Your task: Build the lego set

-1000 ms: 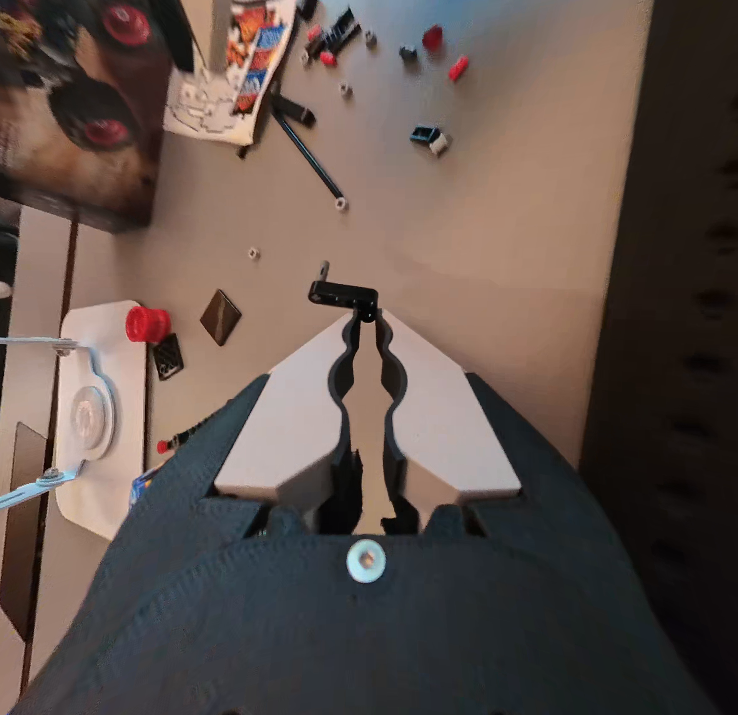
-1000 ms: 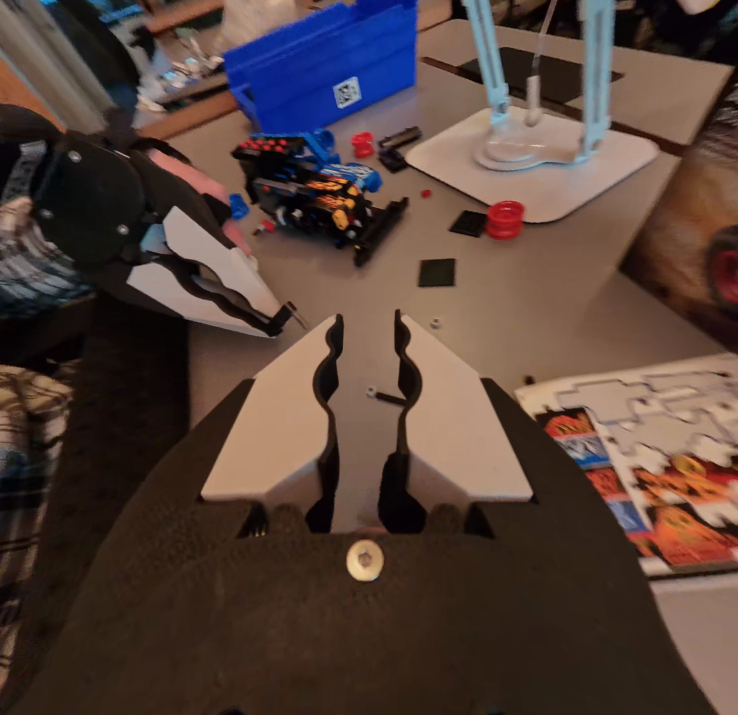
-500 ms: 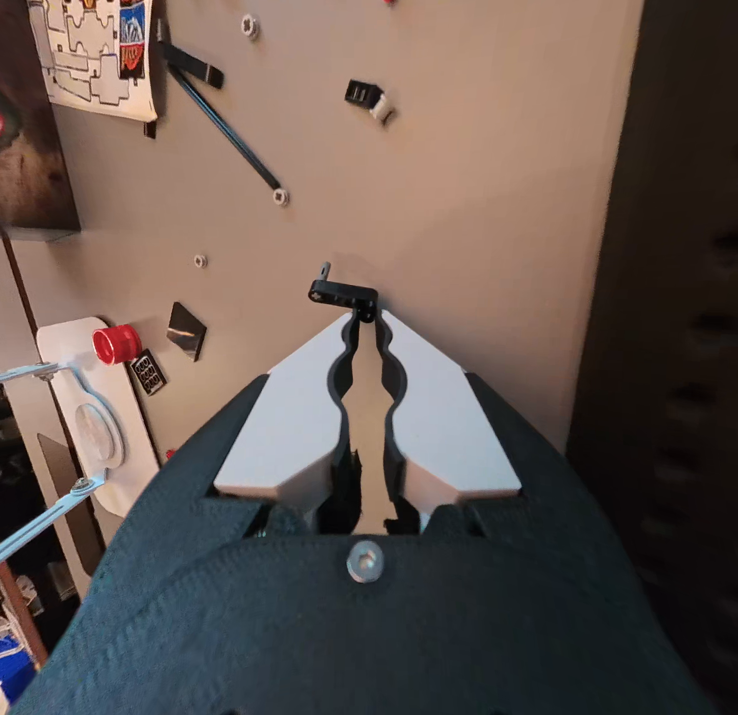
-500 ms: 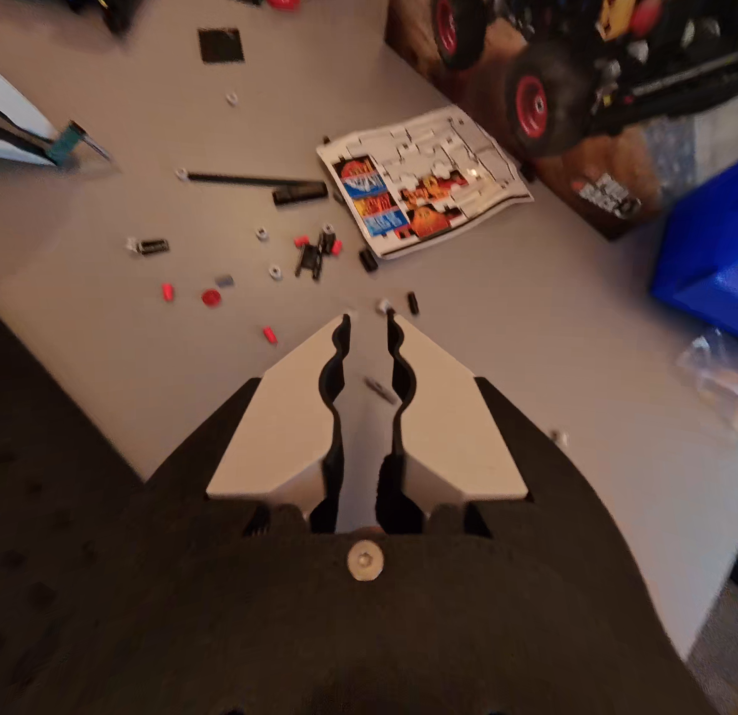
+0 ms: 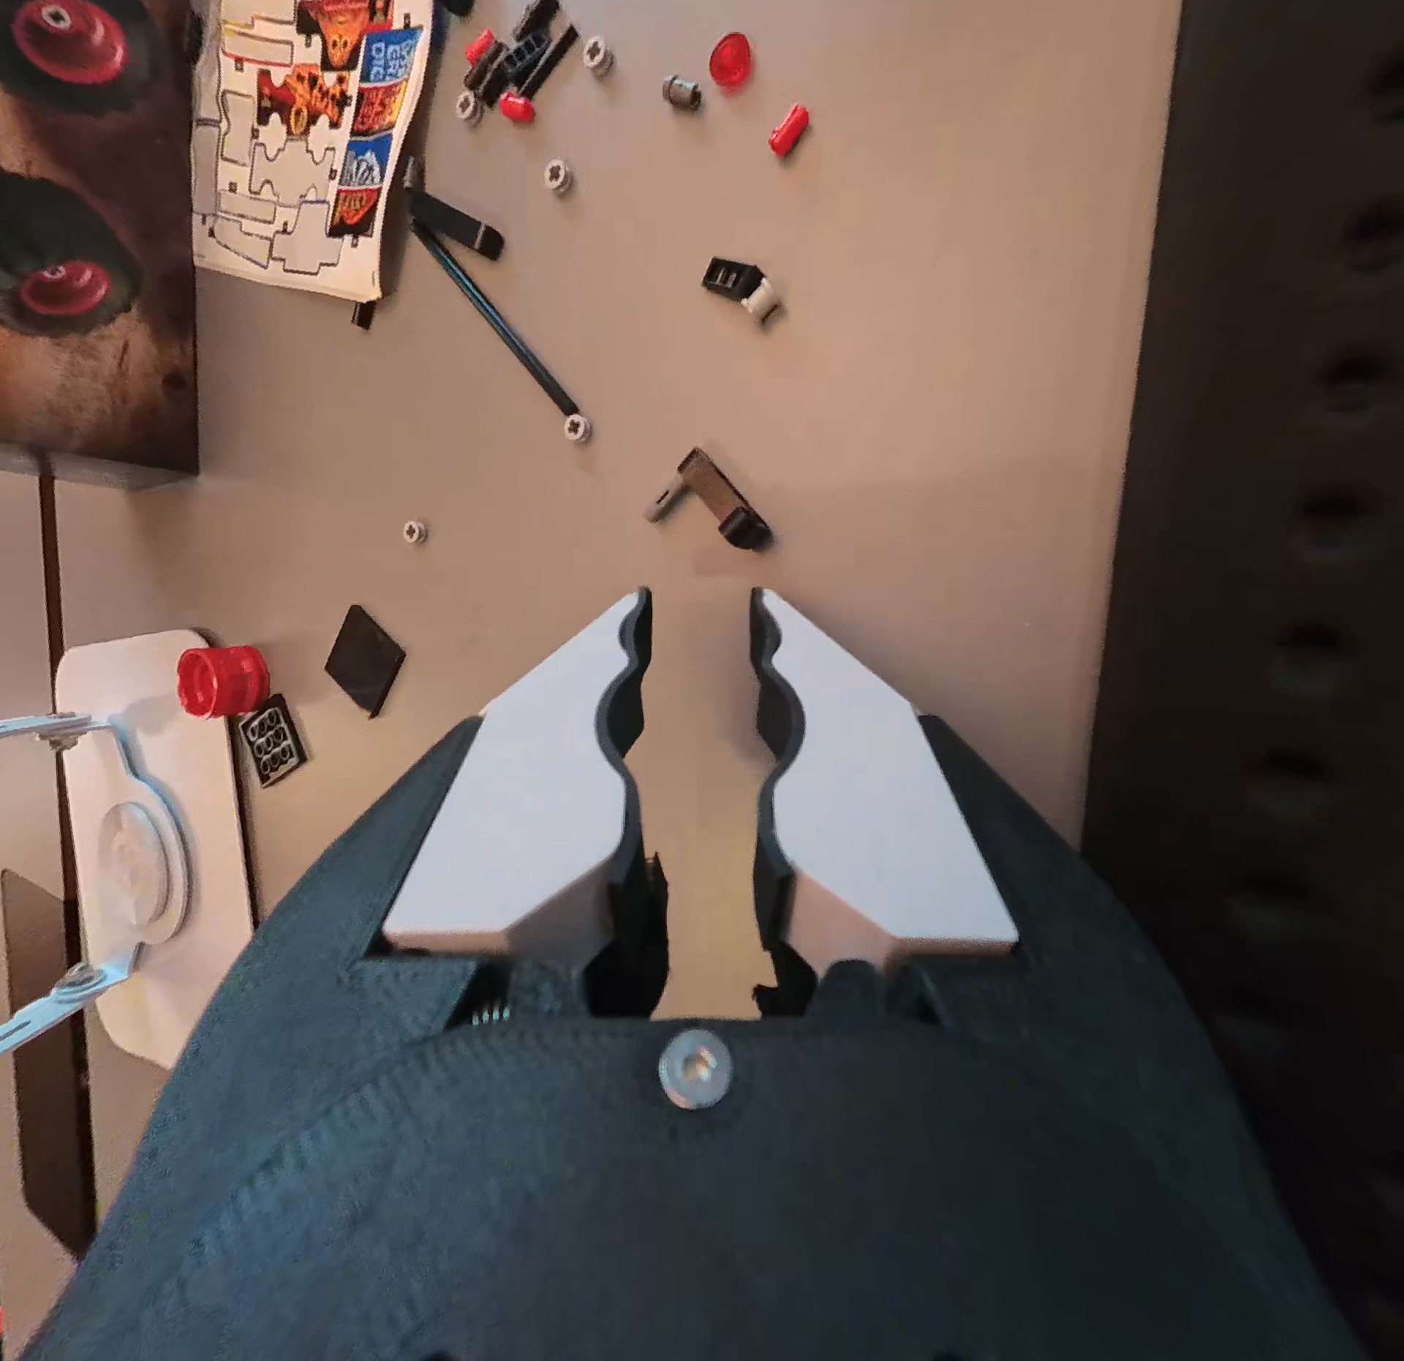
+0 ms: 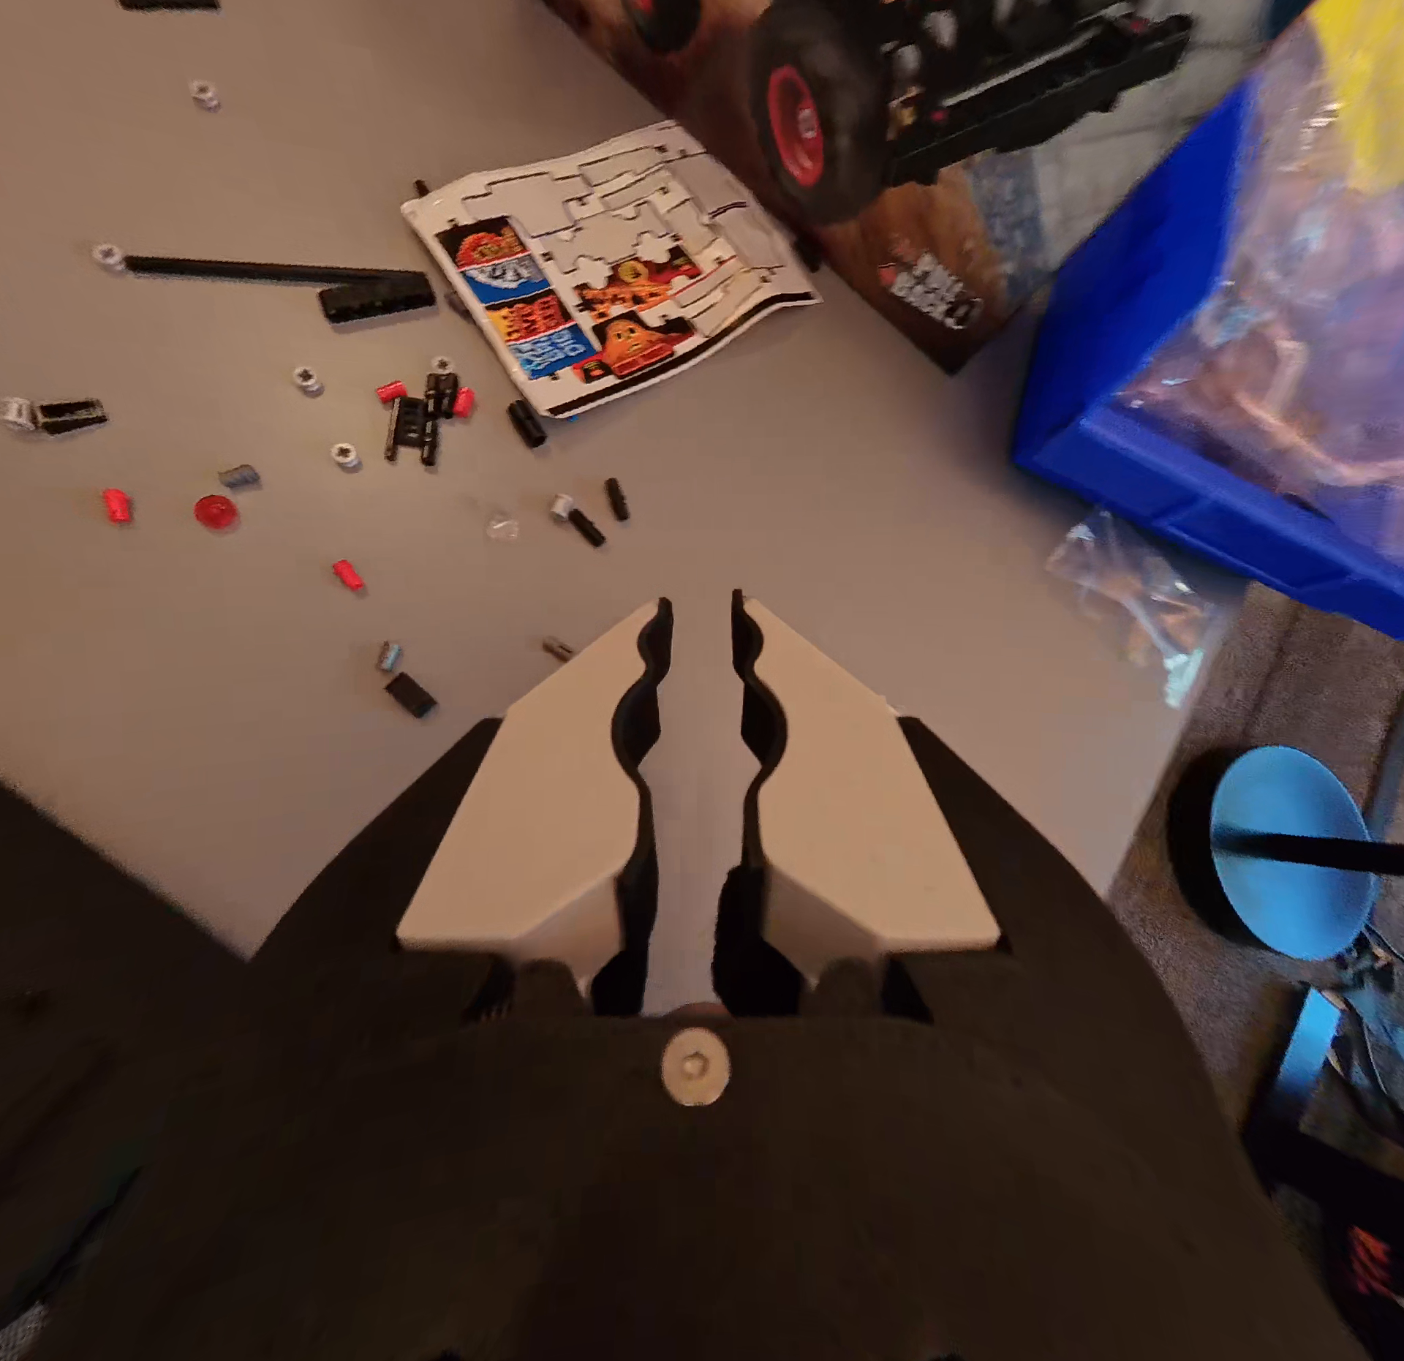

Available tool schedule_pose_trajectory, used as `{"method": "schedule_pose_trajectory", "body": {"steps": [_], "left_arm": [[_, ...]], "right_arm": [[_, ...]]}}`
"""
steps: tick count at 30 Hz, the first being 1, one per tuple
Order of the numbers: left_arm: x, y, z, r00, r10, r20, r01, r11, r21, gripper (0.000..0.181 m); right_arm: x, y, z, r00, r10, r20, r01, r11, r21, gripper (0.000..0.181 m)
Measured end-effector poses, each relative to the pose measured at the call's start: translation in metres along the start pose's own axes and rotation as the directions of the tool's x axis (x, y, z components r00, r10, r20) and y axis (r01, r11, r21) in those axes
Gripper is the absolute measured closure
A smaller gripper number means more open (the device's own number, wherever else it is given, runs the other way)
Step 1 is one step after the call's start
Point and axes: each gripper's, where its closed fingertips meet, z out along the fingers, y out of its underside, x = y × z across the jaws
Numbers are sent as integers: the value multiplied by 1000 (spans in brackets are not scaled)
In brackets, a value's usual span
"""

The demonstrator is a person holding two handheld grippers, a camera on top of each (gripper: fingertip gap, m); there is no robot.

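One small black bent piece (image 5: 710, 500) lies on the surface (image 5: 912, 413) just past the left gripper (image 5: 699, 603) at 12 o'clock — long side pointing toward 11. Both grippers are spread and empty — the right gripper (image 6: 699, 606) hovers elsewhere.

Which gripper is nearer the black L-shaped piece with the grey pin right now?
Left. The left gripper is open just short of the black L-shaped piece, which lies ahead of its tips. The right gripper faces other scattered parts; the piece is not in its view.
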Motion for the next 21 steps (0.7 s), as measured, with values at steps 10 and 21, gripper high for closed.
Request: {"method": "schedule_pose_trajectory", "body": {"steps": [10, 21], "left_arm": [[0, -4, 8, 1000, 2, -22, -1, 999, 47, 156], [1, -3, 9, 999, -19, -29, 21, 998, 63, 157]], "right_arm": [[-40, -31, 36, 982, -105, 160, 104, 994, 14, 169], [-54, -20, 101, 949, -64, 310, 129, 973, -194, 174]]}}
